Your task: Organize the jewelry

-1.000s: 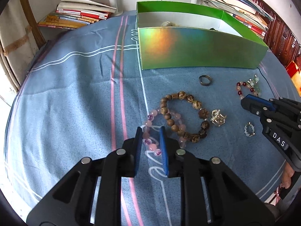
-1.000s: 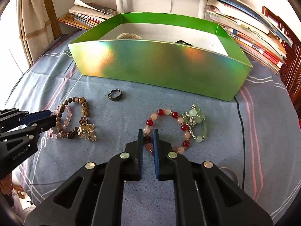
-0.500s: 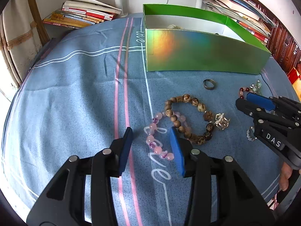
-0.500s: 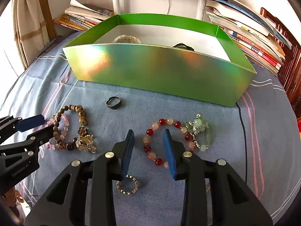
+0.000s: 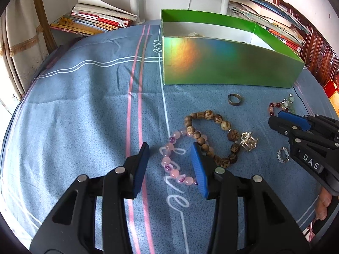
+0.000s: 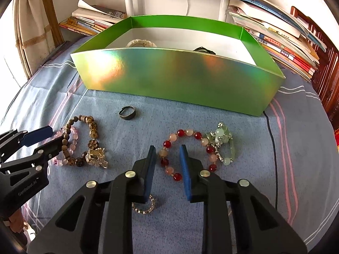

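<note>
My left gripper [image 5: 169,165] is open, its jaws on either side of a pink bead bracelet [image 5: 169,165] that lies on the blue cloth, overlapped by a brown wooden bead bracelet [image 5: 214,135]. My right gripper [image 6: 167,167] is open over the left part of a red and pink bead bracelet [image 6: 186,154]. A green bead charm [image 6: 222,141] lies against that bracelet. A silver charm [image 5: 249,141], a dark ring [image 5: 234,100] and a small sparkly ring [image 6: 144,206] lie loose. The green box [image 6: 178,76] stands behind and holds a white bracelet [image 6: 141,42] and a dark piece [image 6: 203,49].
Stacks of books [image 5: 93,19] lie behind the round table at the left and more books [image 6: 281,40] at the right. A black cable [image 6: 273,148] runs over the cloth right of the box. A white pole [image 6: 130,0] stands behind the box.
Both grippers have opened from shut to wide open. Both have drawn back a little from the jewelry, which still lies on the cloth.
</note>
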`<state>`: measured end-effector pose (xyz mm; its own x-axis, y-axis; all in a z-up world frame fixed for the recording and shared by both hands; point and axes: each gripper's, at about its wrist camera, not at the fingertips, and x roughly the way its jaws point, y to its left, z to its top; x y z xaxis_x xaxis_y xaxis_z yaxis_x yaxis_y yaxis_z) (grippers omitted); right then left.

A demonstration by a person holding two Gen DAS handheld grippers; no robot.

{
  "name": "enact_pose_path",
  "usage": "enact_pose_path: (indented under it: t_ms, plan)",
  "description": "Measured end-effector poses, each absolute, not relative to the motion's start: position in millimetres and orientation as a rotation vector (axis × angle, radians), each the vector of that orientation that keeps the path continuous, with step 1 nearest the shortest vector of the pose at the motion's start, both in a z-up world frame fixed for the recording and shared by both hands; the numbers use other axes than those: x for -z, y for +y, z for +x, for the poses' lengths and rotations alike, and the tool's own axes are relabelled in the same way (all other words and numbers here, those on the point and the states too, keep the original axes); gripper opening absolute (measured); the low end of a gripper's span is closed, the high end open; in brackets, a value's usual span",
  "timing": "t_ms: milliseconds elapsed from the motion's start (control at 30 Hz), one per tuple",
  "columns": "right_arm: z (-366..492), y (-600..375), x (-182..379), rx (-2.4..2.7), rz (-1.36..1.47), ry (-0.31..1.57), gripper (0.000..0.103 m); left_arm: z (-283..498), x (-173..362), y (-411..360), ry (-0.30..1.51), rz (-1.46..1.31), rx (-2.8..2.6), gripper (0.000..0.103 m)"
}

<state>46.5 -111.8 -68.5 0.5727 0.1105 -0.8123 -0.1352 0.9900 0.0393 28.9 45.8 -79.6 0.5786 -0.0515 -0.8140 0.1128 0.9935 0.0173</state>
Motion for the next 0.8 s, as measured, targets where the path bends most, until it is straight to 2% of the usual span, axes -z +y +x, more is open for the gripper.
enact_pose_path:
  t_ms: [800]
  plan:
    - [51, -101, 69, -0.138, -0.049, 0.925, 0.025, 30, 80, 47, 0.936, 0.076, 0.118, 0.044]
